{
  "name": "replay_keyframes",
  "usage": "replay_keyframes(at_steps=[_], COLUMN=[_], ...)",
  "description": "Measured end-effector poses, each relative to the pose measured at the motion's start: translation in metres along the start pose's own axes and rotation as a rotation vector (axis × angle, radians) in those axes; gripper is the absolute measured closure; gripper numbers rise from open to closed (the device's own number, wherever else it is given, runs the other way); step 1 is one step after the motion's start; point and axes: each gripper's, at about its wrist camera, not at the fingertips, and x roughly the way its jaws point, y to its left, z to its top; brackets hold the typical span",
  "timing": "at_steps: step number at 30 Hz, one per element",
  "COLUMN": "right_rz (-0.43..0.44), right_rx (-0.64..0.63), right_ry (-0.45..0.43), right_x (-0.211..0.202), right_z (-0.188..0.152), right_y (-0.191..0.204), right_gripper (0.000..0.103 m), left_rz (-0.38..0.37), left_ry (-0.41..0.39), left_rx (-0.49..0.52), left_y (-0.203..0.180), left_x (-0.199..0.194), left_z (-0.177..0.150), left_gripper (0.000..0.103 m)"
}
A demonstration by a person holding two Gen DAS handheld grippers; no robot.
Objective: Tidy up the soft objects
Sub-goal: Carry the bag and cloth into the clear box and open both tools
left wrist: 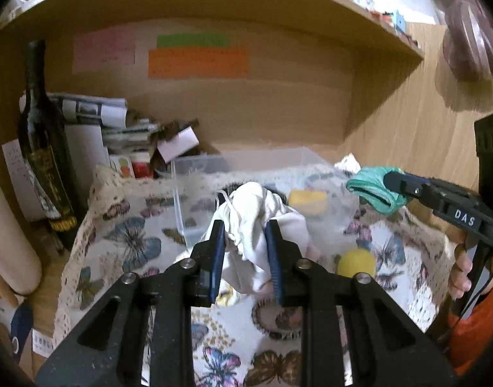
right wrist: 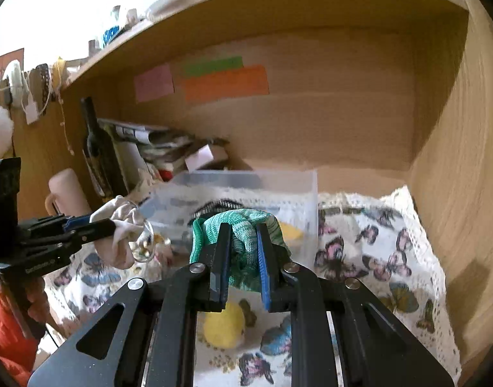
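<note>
White cloth (left wrist: 246,222) in left gripper (left wrist: 245,229), green glove (right wrist: 243,242) in right gripper (right wrist: 243,235)

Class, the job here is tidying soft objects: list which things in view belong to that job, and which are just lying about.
Belong to the job:
white cloth, in left gripper
green knitted glove, in right gripper
clear plastic bin
yellow ball

Lying about:
dark bottle
paper stack
sticky notes

Dark wine bottle (left wrist: 42,135) beside stacked papers (left wrist: 117,122), orange sticky note (left wrist: 198,63), butterfly tablecloth (left wrist: 130,225)

Knitted green glove (right wrist: 243,225), clear plastic bin (right wrist: 288,187)
</note>
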Motion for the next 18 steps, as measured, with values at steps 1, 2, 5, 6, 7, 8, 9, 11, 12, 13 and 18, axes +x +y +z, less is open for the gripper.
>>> replay_keyframes(at_steps=[1, 2, 5, 6, 7, 8, 9, 11, 12, 13, 18], right_rz=[0.003, 0.004, 0.008, 0.009, 0.008, 0.009, 0.01, 0.011, 0.014, 0.017, 0.022], right_rx=[0.0, 0.0, -0.004, -0.007, -0.01, -0.014, -0.019, -0.028, -0.034, -0.037, -0.054], right_ry=[-0.009, -0.016, -0.042, -0.049, -0.055, -0.061, -0.066, -0.071, -0.071, -0.068, -0.037], right_x=[0.0, 0.0, 0.001, 0.001, 0.002, 0.003, 0.004, 0.008, 0.012, 0.015, 0.037], right_z=[0.003, 0.005, 0.015, 0.018, 0.021, 0.023, 0.026, 0.032, 0.034, 0.036, 0.044], right_y=[0.0, 0.0, 0.001, 0.002, 0.002, 0.003, 0.004, 0.005, 0.006, 0.006, 0.008], right_gripper=[0.089, 0.089, 0.089, 0.089, 0.089, 0.089, 0.089, 0.089, 0.089, 0.089, 0.089], left_rz=[0.002, 0.004, 0.012, 0.015, 0.019, 0.024, 0.029, 0.032, 0.032, 0.037, 0.076], left_ry=[-0.014, -0.025, -0.06, -0.073, -0.082, -0.091, -0.097, -0.104, -0.107, -0.11, -0.116], left_rx=[-0.005, -0.007, -0.019, -0.023, -0.025, -0.028, -0.032, -0.039, -0.04, -0.039, -0.036], left_y=[0.001, 0.001, 0.006, 0.008, 0.009, 0.01, 0.012, 0.014, 0.015, 0.015, 0.021], left_x=[0.0, -0.001, -0.001, -0.001, 0.0, 0.0, 0.002, 0.003, 0.004, 0.006, 0.022], left_z=[0.005, 0.009, 0.022, 0.028, 0.031, 0.035, 0.04, 0.046, 0.049, 0.052, 0.061], left_gripper=[0.078, 0.078, 0.078, 0.078, 0.078, 0.078, 0.078, 0.078, 0.078, 0.078, 0.078])
